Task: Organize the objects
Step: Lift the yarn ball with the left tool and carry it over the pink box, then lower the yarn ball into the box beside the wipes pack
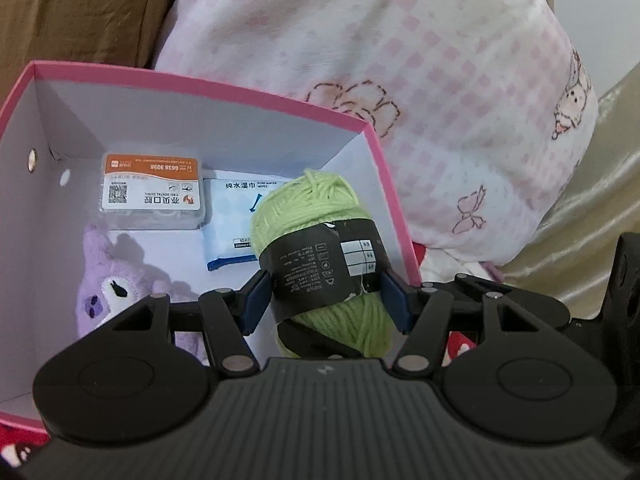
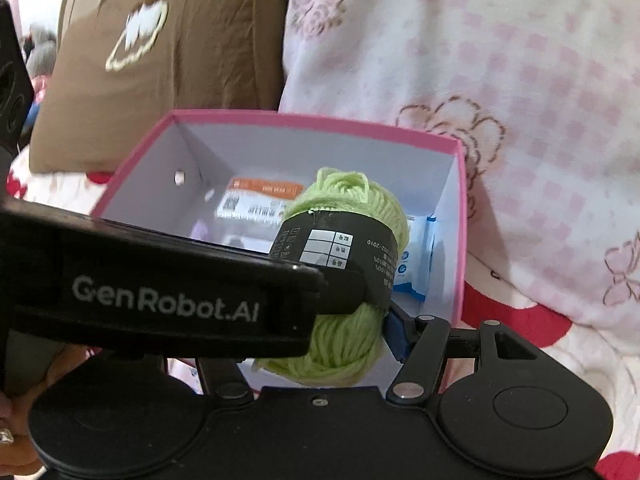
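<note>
A ball of light green yarn (image 1: 316, 204) with a black paper band hangs over the right part of an open box (image 1: 200, 89) with a pink rim and white inside. My left gripper (image 1: 326, 304) is shut on the yarn, its blue pads pressing the band from both sides. In the right wrist view, my right gripper (image 2: 320, 336) holds the same yarn (image 2: 344, 196). Its right blue pad (image 2: 396, 332) lies against the strands, while the left gripper's black body hides its other finger. The box (image 2: 320, 119) holds a floss case (image 1: 154, 192), a wet wipes pack (image 1: 232, 224) and a purple plush toy (image 1: 116, 280).
A pink checked blanket (image 1: 440, 100) bulges right behind the box. A brown pillow (image 2: 160, 60) lies at the back left. Red and white bedding (image 2: 520, 320) is under the box. A person's hand (image 2: 16, 420) shows at the lower left.
</note>
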The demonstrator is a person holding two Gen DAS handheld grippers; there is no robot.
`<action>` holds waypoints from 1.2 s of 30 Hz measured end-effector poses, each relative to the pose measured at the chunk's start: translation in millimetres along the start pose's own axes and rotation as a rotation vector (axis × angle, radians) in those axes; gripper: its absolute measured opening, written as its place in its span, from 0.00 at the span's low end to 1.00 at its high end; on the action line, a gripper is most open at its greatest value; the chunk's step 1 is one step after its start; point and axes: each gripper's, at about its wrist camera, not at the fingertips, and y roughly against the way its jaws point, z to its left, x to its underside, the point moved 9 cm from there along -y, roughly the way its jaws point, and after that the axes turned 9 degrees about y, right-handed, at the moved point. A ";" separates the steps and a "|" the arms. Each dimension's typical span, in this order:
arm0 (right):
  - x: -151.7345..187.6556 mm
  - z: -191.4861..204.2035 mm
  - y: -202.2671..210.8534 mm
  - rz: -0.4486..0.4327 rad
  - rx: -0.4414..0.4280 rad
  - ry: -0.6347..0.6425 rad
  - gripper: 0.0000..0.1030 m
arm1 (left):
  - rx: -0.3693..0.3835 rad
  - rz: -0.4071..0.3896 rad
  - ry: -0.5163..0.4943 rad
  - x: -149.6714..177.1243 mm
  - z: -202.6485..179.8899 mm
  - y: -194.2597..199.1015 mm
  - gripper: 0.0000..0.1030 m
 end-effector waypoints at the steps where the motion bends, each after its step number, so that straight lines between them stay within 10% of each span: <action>1: 0.5 -0.3 -1.2 0.003 0.001 0.005 0.65 | 0.010 0.001 0.008 0.0 1.9 -1.5 0.57; 24: 10.0 -9.5 -10.2 0.001 -0.076 -0.009 0.64 | 0.083 0.023 0.130 2.4 27.1 -19.9 0.53; 36: 14.1 2.3 -18.7 0.033 0.051 0.066 0.62 | 0.045 0.010 0.087 8.2 29.2 -23.7 0.52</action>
